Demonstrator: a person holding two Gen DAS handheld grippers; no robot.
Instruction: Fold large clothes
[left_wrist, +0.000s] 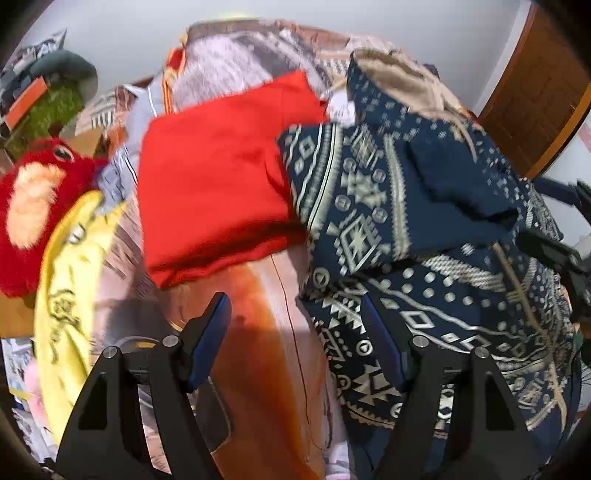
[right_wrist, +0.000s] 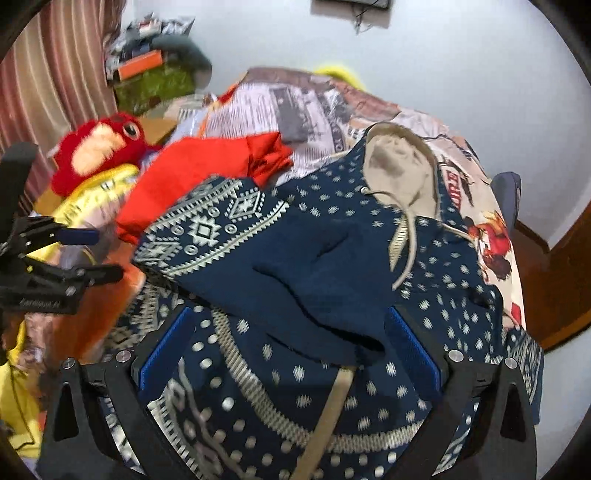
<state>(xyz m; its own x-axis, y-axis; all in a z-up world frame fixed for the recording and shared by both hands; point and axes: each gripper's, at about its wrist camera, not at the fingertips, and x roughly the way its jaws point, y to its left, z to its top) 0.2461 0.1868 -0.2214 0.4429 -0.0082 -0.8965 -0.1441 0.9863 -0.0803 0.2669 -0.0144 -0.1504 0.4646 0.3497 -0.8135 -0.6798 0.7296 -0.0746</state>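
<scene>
The red soft toy (left_wrist: 33, 206) and the yellow toy (left_wrist: 70, 280) lie at the left edge of the bed (left_wrist: 255, 332). Next to them sits a red cloth (left_wrist: 214, 192), already folded into a neat block. That one looks done.

To its right lies the blue hoodie (left_wrist: 424, 258) with white shapes on it. One sleeve is folded over the front, and the tan hood (right_wrist: 399, 166) points to the far end of the bed. It is partly folded, and more folds are likely left.

The left tongs (left_wrist: 295, 343) hang wide open over the bare bed, just beside the hoodie's edge, and hold nothing. The right tongs (right_wrist: 288, 350) are wide open too, right above the hoodie's middle. The cloth lies under them, but the blue pads do not pinch it.

The toys and the red cloth sit close by and leave little room on that side.
</scene>
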